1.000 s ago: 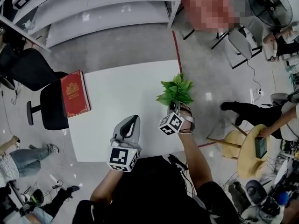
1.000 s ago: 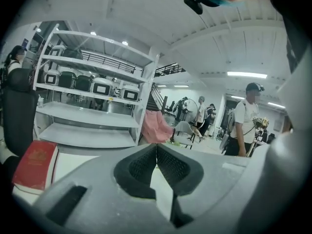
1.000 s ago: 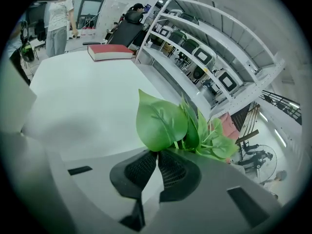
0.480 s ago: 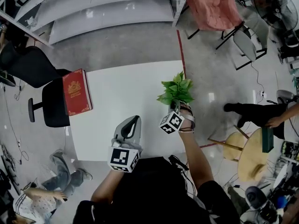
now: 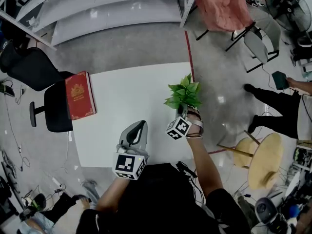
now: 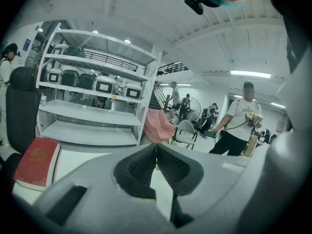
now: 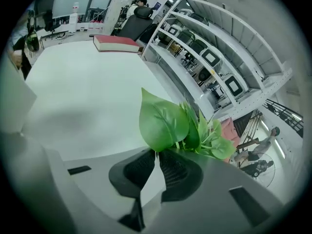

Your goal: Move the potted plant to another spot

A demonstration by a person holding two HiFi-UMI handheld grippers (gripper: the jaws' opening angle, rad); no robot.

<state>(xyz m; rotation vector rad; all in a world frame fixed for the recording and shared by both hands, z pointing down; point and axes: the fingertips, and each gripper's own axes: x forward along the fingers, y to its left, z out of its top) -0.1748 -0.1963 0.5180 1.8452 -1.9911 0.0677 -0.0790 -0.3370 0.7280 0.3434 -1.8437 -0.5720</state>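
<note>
The potted plant (image 5: 183,94) shows only as a tuft of green leaves at the white table's right edge; its pot is hidden in every view. My right gripper (image 5: 182,112) reaches in from the near side. In the right gripper view its jaws are closed together at the base of the leaves (image 7: 163,123), so my right gripper (image 7: 156,153) looks shut on the plant's stems. My left gripper (image 5: 138,126) hovers over the table's near-middle, shut with nothing in it; in its own view the pads (image 6: 146,165) meet at my left gripper (image 6: 156,146).
A red book (image 5: 79,96) lies on the table's (image 5: 126,101) left edge, also seen as the red book (image 7: 117,43). A black office chair (image 5: 53,108) stands left of the table. White shelving (image 5: 107,9) is beyond, and a round wooden stool (image 5: 263,160) and a walking person (image 5: 278,106) are at right.
Both grippers and the plant have stayed put. People around the table have moved: one walks at right, another has shifted at lower left.
</note>
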